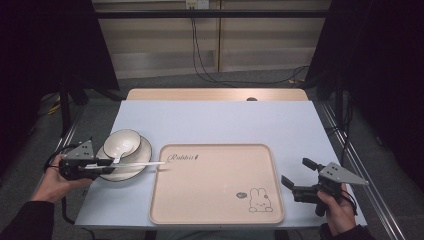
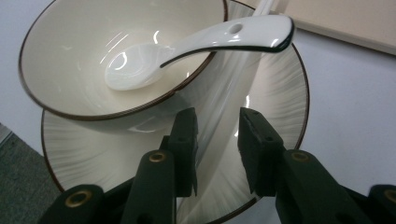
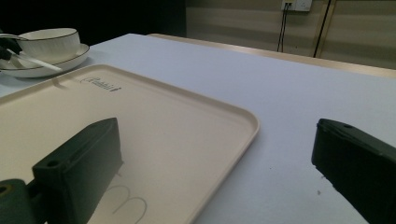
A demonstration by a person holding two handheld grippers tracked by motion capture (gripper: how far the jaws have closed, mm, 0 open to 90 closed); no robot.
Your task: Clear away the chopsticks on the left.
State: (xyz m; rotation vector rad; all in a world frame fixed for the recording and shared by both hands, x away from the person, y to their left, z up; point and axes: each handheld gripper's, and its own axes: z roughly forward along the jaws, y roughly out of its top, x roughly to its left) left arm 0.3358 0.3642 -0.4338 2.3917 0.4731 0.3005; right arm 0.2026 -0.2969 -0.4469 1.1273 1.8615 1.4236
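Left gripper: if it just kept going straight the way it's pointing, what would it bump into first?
Probably the bowl. The left gripper hangs over the plate, jaws astride a pale stick, aimed toward the bowl holding the spoon. Depth is hard to judge.

a beige tray [image 1: 215, 200] with a rabbit drawing [image 1: 260, 201] lies on the pale table [image 1: 225, 120], cables [image 1: 205, 70] behind.

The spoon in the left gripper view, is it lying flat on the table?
No, the spoon sits in the bowl, its scoop down inside and its handle leaning out over the bowl's rim above the plate.
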